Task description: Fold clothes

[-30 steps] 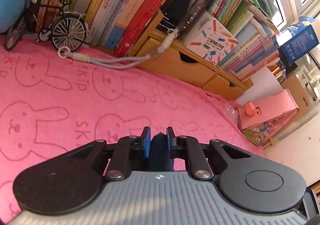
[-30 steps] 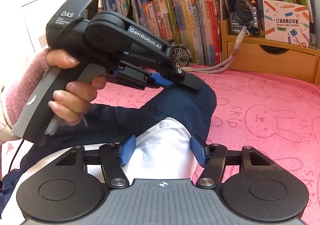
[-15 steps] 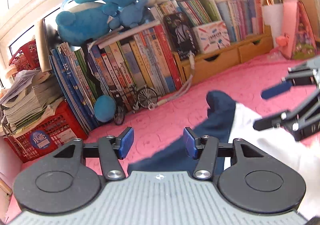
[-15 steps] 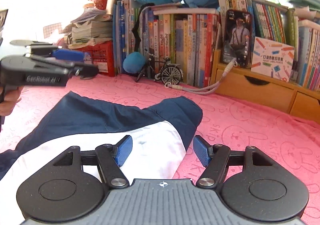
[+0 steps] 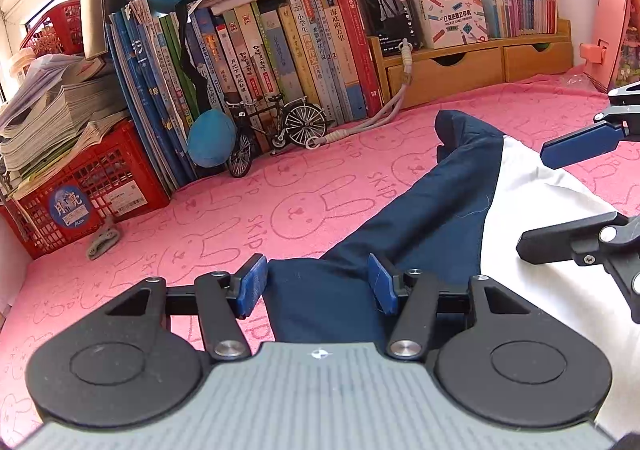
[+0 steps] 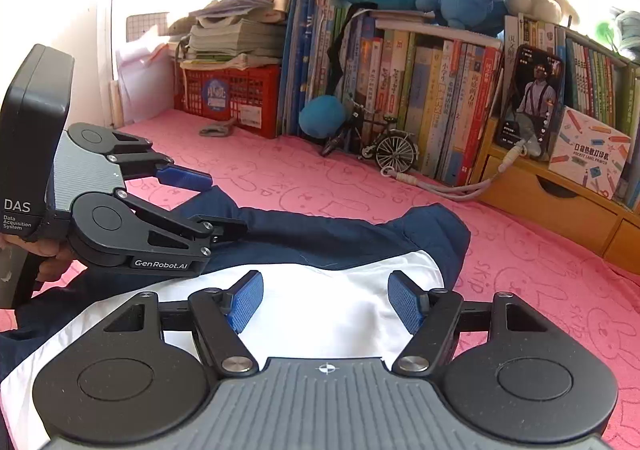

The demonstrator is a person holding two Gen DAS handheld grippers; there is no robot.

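A navy and white garment (image 5: 400, 218) lies on the pink rabbit-print cloth (image 5: 240, 218). Its navy part (image 6: 360, 234) is laid along the far side of the white panel (image 6: 340, 290). My left gripper (image 5: 316, 288) hovers open over the navy edge, its pads clear of the fabric. In the right wrist view the left gripper (image 6: 216, 202) shows side-on at the left, held by a hand (image 6: 52, 254). My right gripper (image 6: 325, 302) is open above the white panel, gripping nothing. It also enters the left wrist view as the right gripper (image 5: 560, 194) at the right edge.
Along the back stand a row of books (image 5: 280, 50), a model bicycle (image 5: 276, 130), a blue plush ball (image 5: 210, 138), a red crate (image 5: 88, 186) under stacked papers, and wooden drawers (image 5: 460, 70). A white cable (image 5: 372, 122) and a small grey object (image 5: 104, 242) lie on the cloth.
My left gripper was shut on navy fabric; it has let go, opened and swung back left. The right gripper drew back and rose slightly. The navy part now rests flat.
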